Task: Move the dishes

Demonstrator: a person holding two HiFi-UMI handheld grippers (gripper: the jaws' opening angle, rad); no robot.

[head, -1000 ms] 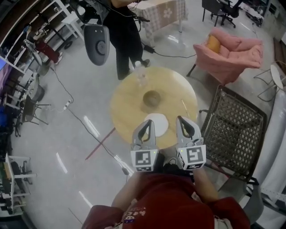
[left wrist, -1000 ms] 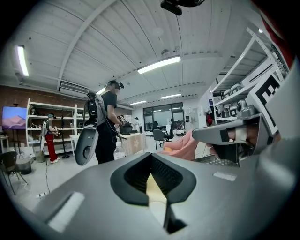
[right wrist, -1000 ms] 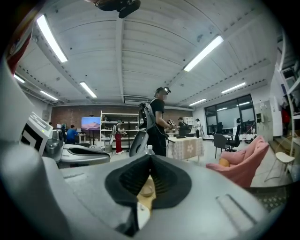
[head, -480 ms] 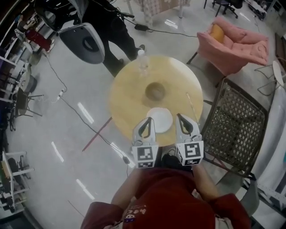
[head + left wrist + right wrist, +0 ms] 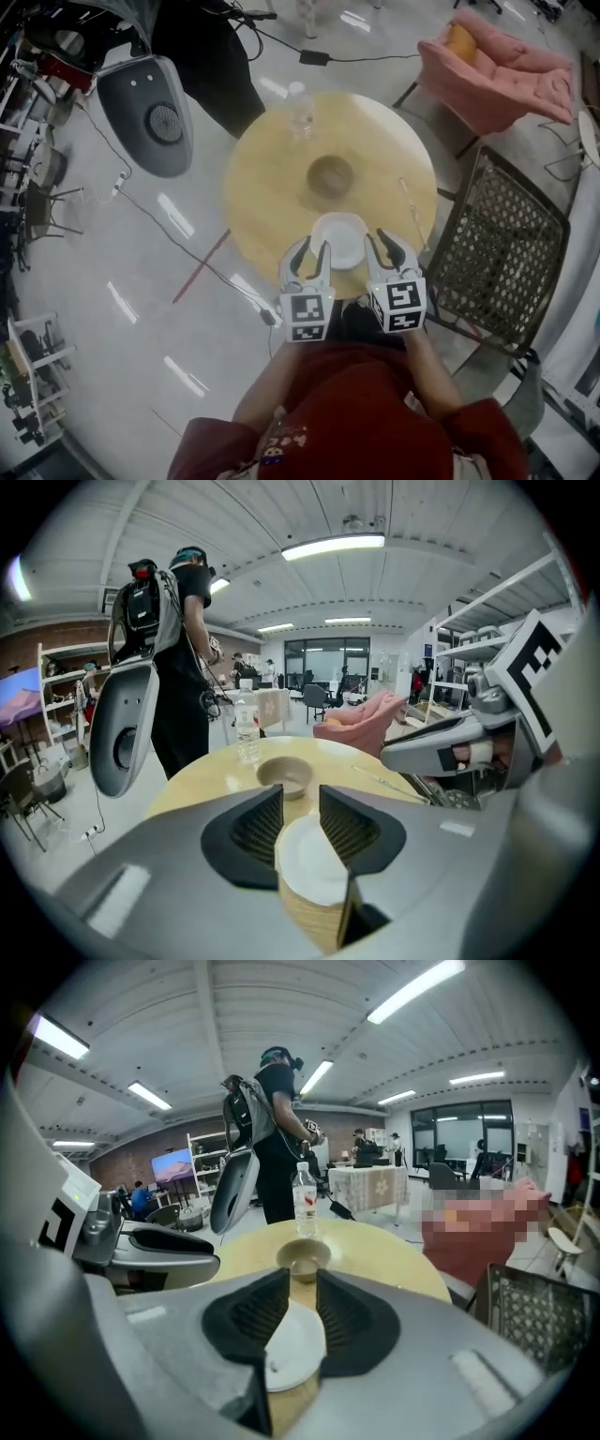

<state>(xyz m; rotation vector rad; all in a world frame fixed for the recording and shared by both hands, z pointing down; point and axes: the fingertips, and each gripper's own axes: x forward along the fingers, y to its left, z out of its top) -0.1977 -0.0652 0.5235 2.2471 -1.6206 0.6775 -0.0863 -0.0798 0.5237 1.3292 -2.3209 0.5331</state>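
Bright, even room light here. Long ceiling strips (image 5: 333,546) glow overhead in the left gripper view, and more slant across the right one. On the glossy floor (image 5: 141,272), white glare streaks. The tabletop (image 5: 262,178) is evenly lit, with soft shadows, and the white plate (image 5: 339,239) nearly washes out. Heavy fisheye bending at every edge, and black corners in both gripper views.

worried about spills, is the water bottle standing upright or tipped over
Upright: the water bottle stands on its base at the far edge of the round table, cap up.
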